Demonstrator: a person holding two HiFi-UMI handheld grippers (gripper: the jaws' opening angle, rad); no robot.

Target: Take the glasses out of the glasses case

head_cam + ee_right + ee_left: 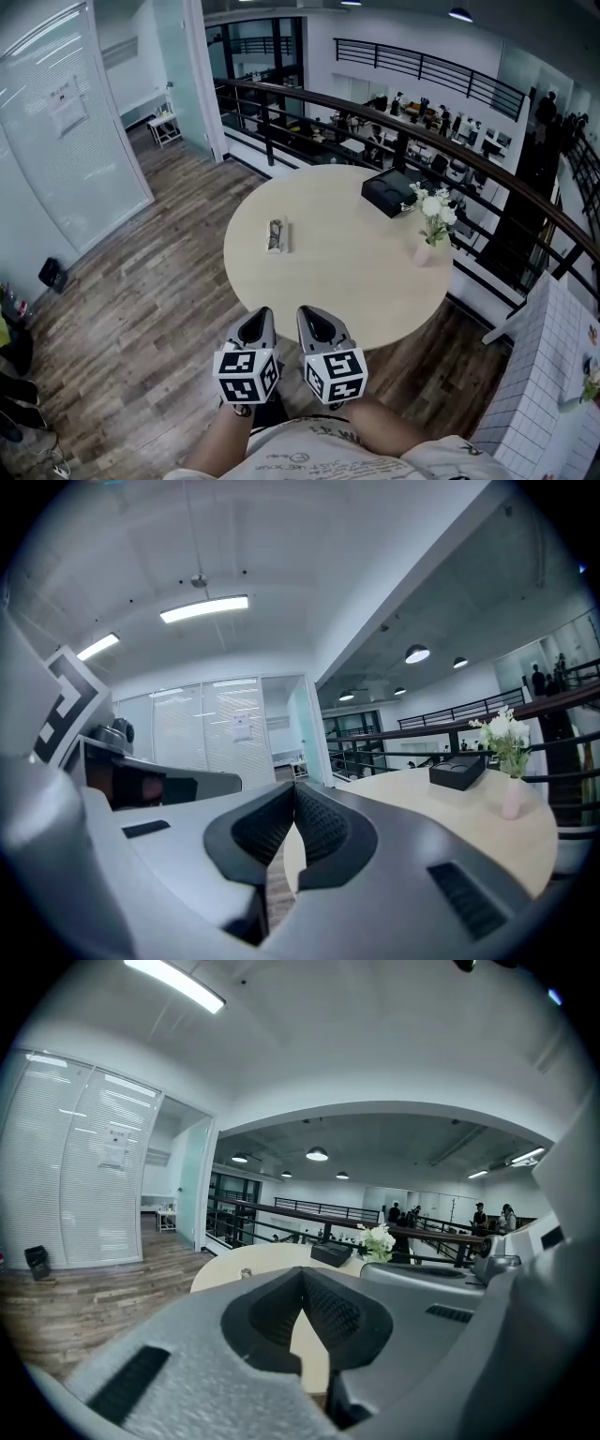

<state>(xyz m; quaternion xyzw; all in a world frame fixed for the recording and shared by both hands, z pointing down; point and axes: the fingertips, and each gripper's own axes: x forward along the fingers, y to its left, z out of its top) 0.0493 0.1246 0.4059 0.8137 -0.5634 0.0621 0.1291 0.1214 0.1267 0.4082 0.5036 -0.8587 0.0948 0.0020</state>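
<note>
The glasses case (276, 235) is a small pale oblong lying on the left part of the round beige table (337, 281). In the left gripper view it is only a tiny speck (246, 1273) on the tabletop. Both grippers hover side by side before the table's near edge, well short of the case. My left gripper (262, 315) is shut, its dark pads meeting at the tips (302, 1270) with nothing between them. My right gripper (308, 314) is shut too and empty (293, 787). Whether the case lid is open I cannot tell.
A black box (394, 193) sits at the table's far right, and beside it is a pink vase of white flowers (431, 225). A dark railing (375, 117) curves behind the table. Wood floor (141, 281) lies to the left, and a glass partition (66, 141) beyond it.
</note>
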